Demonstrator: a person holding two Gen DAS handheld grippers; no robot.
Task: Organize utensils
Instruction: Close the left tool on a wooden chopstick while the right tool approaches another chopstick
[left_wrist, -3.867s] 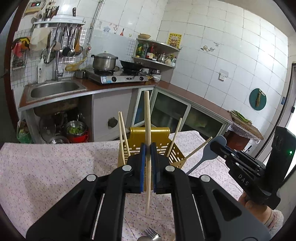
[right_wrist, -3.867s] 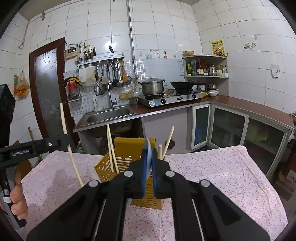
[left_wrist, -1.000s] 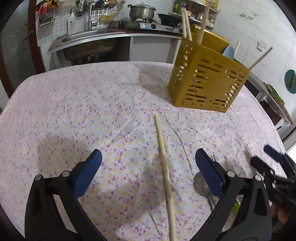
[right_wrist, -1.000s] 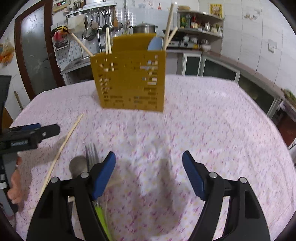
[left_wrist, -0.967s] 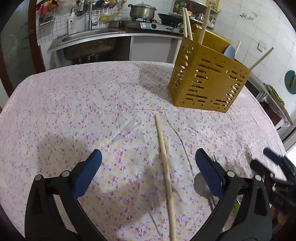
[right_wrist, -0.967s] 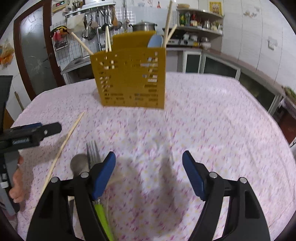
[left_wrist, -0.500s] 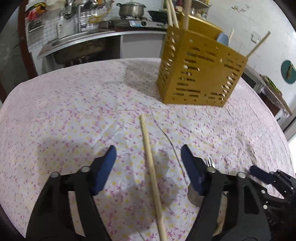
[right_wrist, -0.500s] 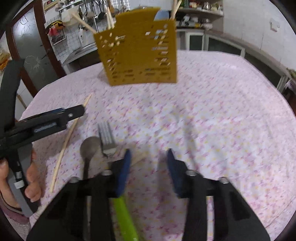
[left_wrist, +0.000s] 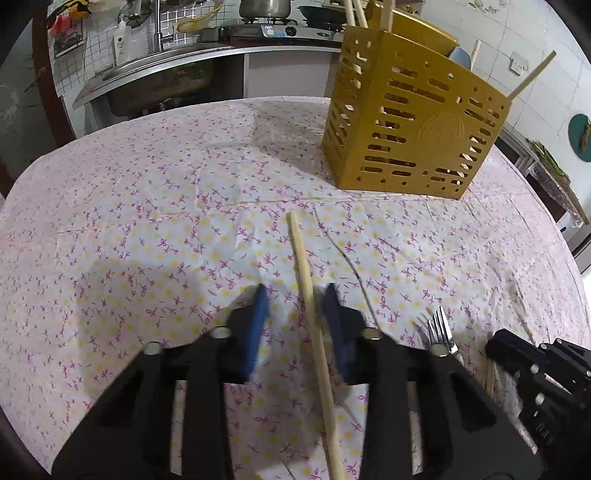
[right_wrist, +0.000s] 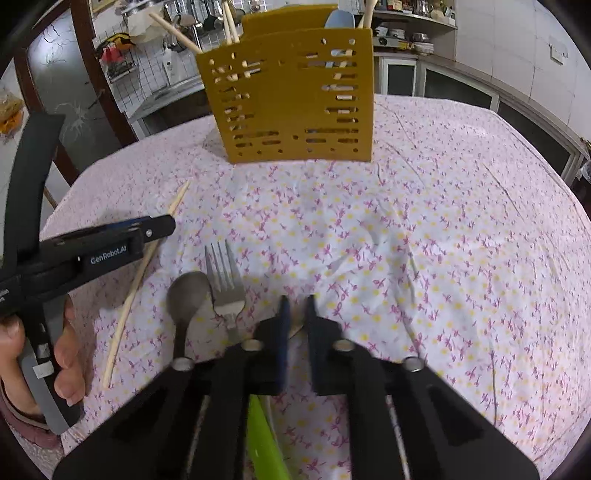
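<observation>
A yellow slotted utensil holder (left_wrist: 413, 125) stands on the table with chopsticks and a blue spoon in it; it also shows in the right wrist view (right_wrist: 295, 99). A wooden chopstick (left_wrist: 308, 295) lies on the flowered cloth. My left gripper (left_wrist: 297, 314) is low over it, jaws partly closed with the chopstick between them, near the right pad. A fork (right_wrist: 223, 277) and a metal spoon (right_wrist: 186, 295) lie side by side. My right gripper (right_wrist: 295, 317) is nearly shut around the pale tip of an object on the cloth beside the fork; a green handle (right_wrist: 264, 439) lies under it.
The left gripper (right_wrist: 110, 243) and its hand show at the left of the right wrist view. The right gripper (left_wrist: 535, 373) shows at the lower right of the left wrist view. A kitchen counter with a sink (left_wrist: 155, 70) lies beyond the table.
Both grippers have dropped toward the table and narrowed their jaws. The left closed in around the lying chopstick. The right closed in beside the fork.
</observation>
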